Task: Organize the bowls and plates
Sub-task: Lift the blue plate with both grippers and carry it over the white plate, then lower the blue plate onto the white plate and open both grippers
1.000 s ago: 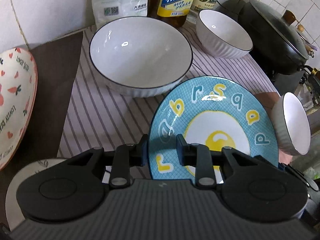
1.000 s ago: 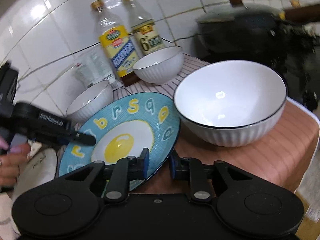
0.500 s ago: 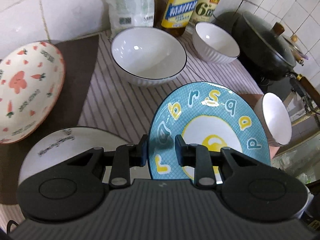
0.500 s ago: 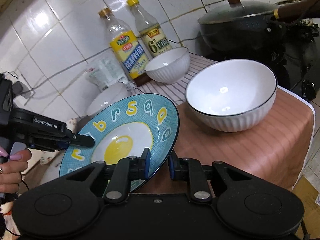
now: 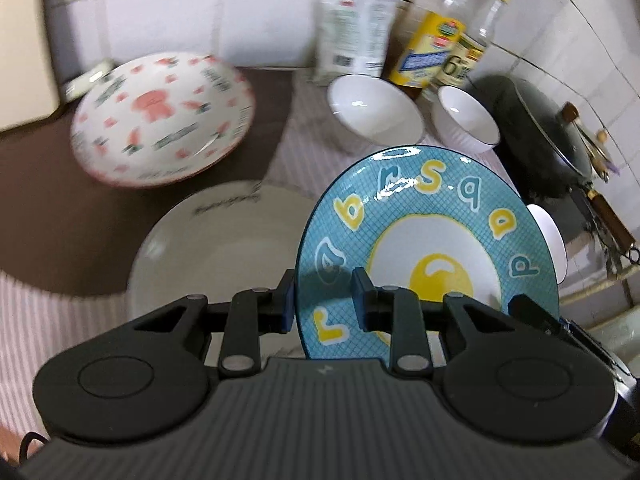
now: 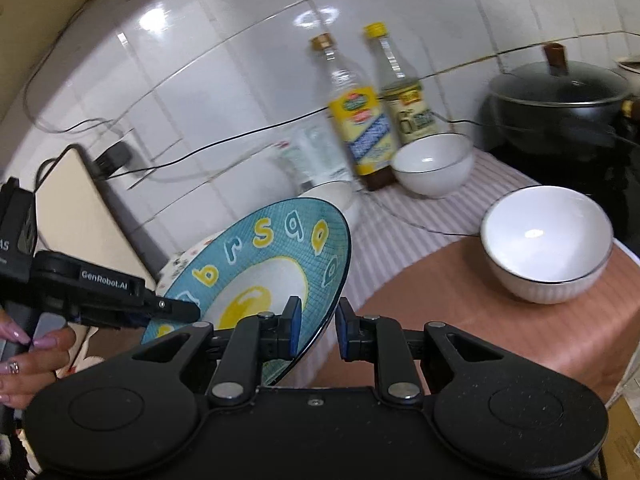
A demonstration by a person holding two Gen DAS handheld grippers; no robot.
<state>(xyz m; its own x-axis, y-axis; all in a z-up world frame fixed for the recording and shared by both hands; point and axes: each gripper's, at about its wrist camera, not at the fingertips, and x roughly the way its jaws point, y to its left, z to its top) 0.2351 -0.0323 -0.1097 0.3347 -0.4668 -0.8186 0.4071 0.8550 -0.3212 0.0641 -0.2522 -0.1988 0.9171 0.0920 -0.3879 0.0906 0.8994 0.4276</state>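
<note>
A blue plate point(image 5: 424, 248) with yellow letters and a fried-egg picture is held in the air between both grippers; it also shows in the right wrist view point(image 6: 264, 276). My left gripper point(image 5: 324, 300) is shut on its left rim. My right gripper point(image 6: 318, 328) is shut on its opposite rim. Below lies a plain white plate point(image 5: 216, 248). A white plate with pink hearts point(image 5: 160, 116) leans behind it. White bowls stand on the counter: a larger bowl point(image 5: 374, 110), a smaller bowl point(image 5: 468, 122) and a third bowl point(image 6: 546, 248) on the brown cloth.
Two bottles point(image 6: 360, 116) and a white bag point(image 5: 356, 36) stand against the tiled wall. A black lidded wok point(image 6: 560, 100) sits at the right. A striped cloth point(image 6: 392, 236) covers the counter. A cutting board point(image 6: 80, 208) leans at the left.
Both grippers have lifted the blue plate and carried it left, away from the bowls. The white plate and the heart plate have come into the left wrist view.
</note>
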